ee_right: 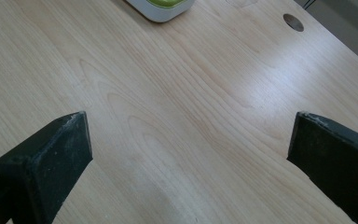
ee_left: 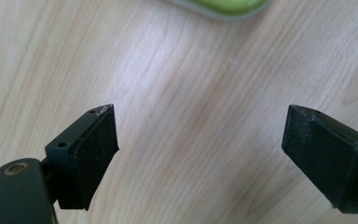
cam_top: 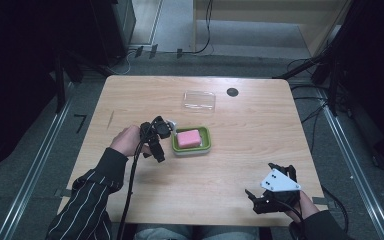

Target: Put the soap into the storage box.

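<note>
A green soap dish (cam_top: 206, 141) holding a pink bar of soap (cam_top: 188, 138) sits near the middle of the wooden table (cam_top: 140, 95). My left gripper (cam_top: 160, 143) is just left of the dish, open and holding nothing. In the left gripper view its jaws (ee_left: 200, 126) stand wide apart over bare wood, with the dish's green edge (ee_left: 223, 7) at the top. My right gripper (cam_top: 254, 201) rests open near the table's front right edge, far from the dish. In the right gripper view the jaws (ee_right: 191, 135) are spread over bare wood, and the dish's corner (ee_right: 161, 9) shows at the top.
A clear plastic lid (cam_top: 199, 100) lies behind the dish toward the back of the table. A dark round cable hole (cam_top: 232, 92) (ee_right: 293, 22) is to its right. Cables and dark stands surround the table on the floor.
</note>
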